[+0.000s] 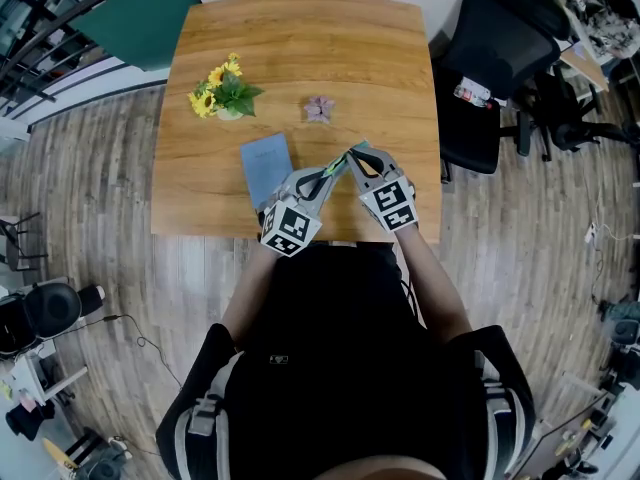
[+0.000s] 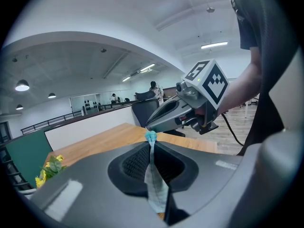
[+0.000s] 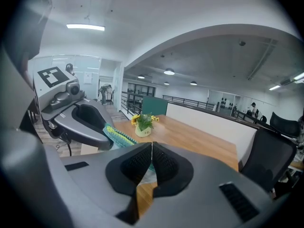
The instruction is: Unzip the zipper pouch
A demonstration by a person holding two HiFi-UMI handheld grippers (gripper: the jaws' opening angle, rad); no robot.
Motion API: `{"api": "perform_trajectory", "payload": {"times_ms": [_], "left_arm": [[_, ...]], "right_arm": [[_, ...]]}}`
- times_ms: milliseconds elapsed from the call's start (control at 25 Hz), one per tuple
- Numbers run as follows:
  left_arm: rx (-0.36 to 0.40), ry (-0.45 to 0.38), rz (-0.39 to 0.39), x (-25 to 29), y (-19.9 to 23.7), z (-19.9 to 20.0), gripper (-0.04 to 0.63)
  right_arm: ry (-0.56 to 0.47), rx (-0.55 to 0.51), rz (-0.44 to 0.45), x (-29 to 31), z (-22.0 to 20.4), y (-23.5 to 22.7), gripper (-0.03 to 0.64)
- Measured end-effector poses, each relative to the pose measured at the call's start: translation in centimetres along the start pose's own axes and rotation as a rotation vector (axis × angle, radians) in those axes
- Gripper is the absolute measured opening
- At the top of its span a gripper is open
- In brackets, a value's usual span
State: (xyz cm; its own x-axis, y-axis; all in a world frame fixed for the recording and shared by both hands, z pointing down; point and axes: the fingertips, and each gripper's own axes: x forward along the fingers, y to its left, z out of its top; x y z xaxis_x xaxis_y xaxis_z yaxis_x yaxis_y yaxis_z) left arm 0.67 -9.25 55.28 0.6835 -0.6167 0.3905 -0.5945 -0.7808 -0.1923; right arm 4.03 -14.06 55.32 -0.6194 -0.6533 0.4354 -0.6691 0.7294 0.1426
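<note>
The zipper pouch [image 2: 155, 184], a thin pale patterned fabric with a teal tab [image 2: 151, 137] at its top, hangs between the pads of my left gripper [image 2: 151, 152], which is shut on it. My right gripper [image 2: 148, 127] comes in from the right, and its tip meets the teal tab. In the right gripper view the right gripper [image 3: 151, 152] is shut, and the pouch's green-striped edge [image 3: 118, 137] runs from it to the left gripper [image 3: 102, 141]. In the head view both grippers, left [image 1: 338, 166] and right [image 1: 351, 157], meet over the table's near edge with the pouch [image 1: 359, 148] mostly hidden.
On the wooden table [image 1: 300, 48] lie a blue notebook [image 1: 265, 165], a small pot of yellow flowers [image 1: 225, 92] and a small pinkish object [image 1: 319, 108]. A black office chair [image 1: 490, 58] stands at the right. The table's near edge [image 1: 210, 236] runs just under the grippers.
</note>
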Motion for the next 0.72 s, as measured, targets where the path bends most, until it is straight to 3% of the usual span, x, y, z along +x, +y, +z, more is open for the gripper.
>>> {"api": "perform_trajectory", "payload": {"times_ms": [720], "left_arm": [[-0.001, -0.004, -0.012, 0.06, -0.60, 0.02, 0.025]], "right_arm": [[0.013, 0.018, -0.026, -0.12, -1.04, -0.87, 0.009]]}}
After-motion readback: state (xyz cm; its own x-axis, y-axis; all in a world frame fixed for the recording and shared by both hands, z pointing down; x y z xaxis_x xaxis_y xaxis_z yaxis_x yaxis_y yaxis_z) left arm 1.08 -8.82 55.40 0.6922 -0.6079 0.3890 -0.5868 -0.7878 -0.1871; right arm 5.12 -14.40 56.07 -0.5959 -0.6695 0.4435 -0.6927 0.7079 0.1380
